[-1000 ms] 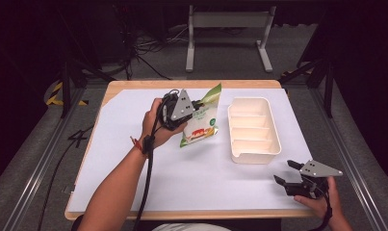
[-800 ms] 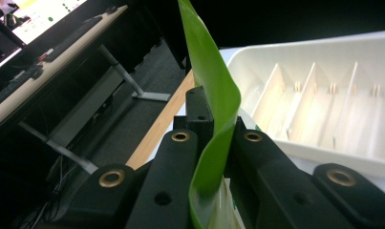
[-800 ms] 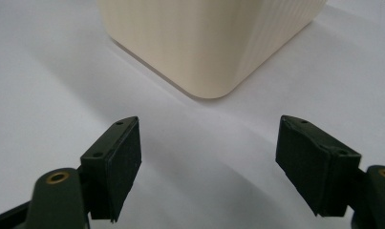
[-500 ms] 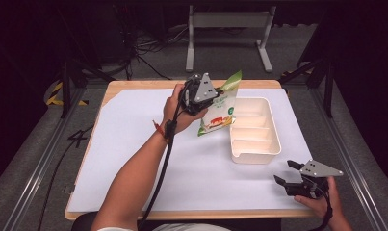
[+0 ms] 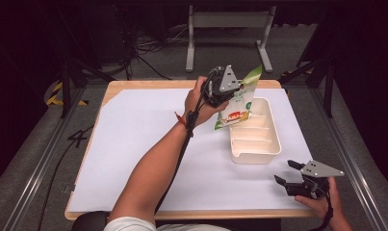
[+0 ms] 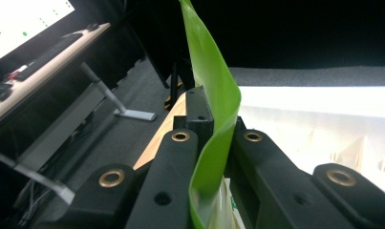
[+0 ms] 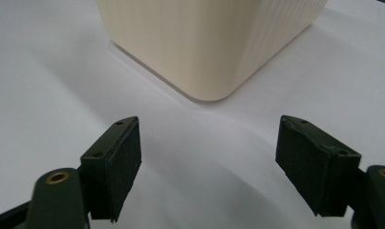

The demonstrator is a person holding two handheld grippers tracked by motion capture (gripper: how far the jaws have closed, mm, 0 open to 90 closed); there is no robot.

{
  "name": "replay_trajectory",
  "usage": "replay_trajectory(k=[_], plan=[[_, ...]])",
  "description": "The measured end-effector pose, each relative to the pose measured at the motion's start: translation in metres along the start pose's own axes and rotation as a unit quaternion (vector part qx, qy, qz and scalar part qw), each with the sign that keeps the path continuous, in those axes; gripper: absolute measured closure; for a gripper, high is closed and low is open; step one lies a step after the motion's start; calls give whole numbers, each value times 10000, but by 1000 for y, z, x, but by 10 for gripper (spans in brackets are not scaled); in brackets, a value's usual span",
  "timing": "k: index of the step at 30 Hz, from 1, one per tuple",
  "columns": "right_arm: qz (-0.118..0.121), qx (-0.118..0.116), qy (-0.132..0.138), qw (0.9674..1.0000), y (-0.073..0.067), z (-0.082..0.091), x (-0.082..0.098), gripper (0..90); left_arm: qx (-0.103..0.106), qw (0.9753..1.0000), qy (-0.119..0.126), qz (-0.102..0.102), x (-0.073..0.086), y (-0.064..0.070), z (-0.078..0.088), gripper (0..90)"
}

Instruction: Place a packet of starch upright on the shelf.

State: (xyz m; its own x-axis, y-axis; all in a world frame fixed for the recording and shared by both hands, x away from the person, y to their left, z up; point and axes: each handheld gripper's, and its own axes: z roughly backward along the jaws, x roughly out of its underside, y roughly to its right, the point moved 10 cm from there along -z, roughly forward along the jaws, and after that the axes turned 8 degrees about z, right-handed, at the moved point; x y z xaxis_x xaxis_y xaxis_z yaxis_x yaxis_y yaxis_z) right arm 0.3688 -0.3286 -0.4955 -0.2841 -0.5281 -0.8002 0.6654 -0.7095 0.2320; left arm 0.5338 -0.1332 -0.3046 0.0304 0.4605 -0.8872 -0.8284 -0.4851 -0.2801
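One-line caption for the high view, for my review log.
Left gripper holds a green snack pouch over the far end of a cream divided tray; right gripper rests open near the table's front edge.

floor: metal stand (image 5: 227,29) | cables (image 5: 148,48) | yellow-black tape (image 5: 54,94)

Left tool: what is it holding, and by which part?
The left tool is shut on the green snack pouch, gripping its upper edge. The right tool is open, holding nothing.
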Motion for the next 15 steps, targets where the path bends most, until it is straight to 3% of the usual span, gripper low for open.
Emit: replay_trajectory(k=[5,15], plan=[[-30,41,32,10000,2,1,0,235,143,9999,4,89,-1,7,-22,894],[-37,43,21,10000,1,2,1,235,245,9996,100,49,-9,9,-42,893]])
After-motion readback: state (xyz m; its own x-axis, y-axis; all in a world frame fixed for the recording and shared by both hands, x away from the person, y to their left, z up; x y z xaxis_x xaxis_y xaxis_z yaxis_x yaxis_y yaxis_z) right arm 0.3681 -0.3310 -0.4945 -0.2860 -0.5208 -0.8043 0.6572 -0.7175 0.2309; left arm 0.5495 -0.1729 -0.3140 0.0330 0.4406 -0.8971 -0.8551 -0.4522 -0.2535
